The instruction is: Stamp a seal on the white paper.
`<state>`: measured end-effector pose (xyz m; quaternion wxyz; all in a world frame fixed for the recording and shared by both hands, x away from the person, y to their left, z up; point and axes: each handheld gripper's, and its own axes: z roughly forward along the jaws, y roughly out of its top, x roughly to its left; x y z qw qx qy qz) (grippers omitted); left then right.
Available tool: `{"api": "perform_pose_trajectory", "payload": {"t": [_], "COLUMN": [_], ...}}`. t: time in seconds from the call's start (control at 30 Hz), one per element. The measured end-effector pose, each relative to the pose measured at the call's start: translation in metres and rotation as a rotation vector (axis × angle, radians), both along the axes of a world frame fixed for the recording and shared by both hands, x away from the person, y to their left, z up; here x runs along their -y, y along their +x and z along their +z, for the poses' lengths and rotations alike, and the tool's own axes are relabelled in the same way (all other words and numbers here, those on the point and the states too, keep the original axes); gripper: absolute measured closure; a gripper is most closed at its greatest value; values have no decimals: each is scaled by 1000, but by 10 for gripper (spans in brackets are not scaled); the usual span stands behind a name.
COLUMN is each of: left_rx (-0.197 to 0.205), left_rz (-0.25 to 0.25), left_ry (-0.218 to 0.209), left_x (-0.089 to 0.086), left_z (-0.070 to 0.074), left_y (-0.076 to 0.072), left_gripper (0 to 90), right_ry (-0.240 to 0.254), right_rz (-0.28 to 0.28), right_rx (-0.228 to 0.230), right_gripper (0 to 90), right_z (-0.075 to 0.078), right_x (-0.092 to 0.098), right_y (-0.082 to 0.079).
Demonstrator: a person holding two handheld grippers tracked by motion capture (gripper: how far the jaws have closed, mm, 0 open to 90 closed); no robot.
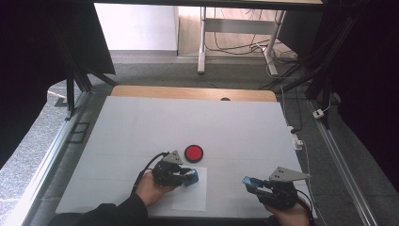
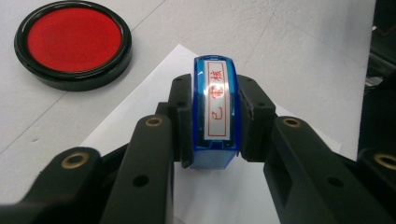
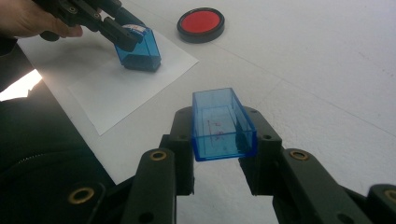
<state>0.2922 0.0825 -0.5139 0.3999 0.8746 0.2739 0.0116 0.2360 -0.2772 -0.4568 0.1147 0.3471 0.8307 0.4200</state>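
The white-covered desk (image 1: 141,127) carries a thin, limp white paper sheet (image 1: 193,200) at lower centre and a round red ink pad in a black case (image 1: 194,153) just above it. The left gripper (image 1: 187,176) clamps the rigid, light, slick blue plastic stamp (image 2: 215,112) by its flat sides, base on the sheet. The right gripper (image 1: 249,183) clamps the hollow blue stamp cap (image 3: 222,123), a thin shell: grip lightly.

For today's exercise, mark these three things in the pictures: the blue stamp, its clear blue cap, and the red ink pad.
blue stamp (image 2: 215,114), left gripper view, on its labelled top face.
clear blue cap (image 3: 222,125), right gripper view, on its upper wall.
red ink pad (image 1: 194,153), high view, on the red centre.
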Motion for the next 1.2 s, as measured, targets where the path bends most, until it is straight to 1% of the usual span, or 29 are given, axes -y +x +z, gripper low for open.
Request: {"api": "perform_pose_trajectory", "payload": {"t": [0.1,0.13,0.23,0.33,0.57,0.77,0.93,1.03,1.17,1.2], "left_rx": [27,39,74,90,51,6,13,39,41,42], "left_rz": [3,0,1,1,4,13,19,19,18,16], "left_ry": [14,28,51,63,31,-19,-22,-4,5,12], "left_x": [2,3,7,8,4,-1,0,2,3,3], "left_z": [0,1,2,2,0,-3,-3,-3,-2,-1], "left_y": [-4,-5,-10,-12,-7,-2,-3,-6,-7,-7], "left_gripper": [706,706,706,706,706,705,705,705,705,705], "right_ry": [1,1,3,4,5,5,10,4,0,1], "right_rz": [0,1,4,5,10,13,12,13,10,11], "right_rx": [0,-1,-1,-4,-2,-3,-3,-3,-2,-3], "right_gripper": [684,684,684,684,684,684,684,684,684,684], "right_z": [0,0,0,0,0,0,0,0,0,0], "right_x": [0,0,-1,-1,-1,-1,-1,-1,-1,-1], "right_y": [0,0,1,1,1,2,2,2,2,2]}}
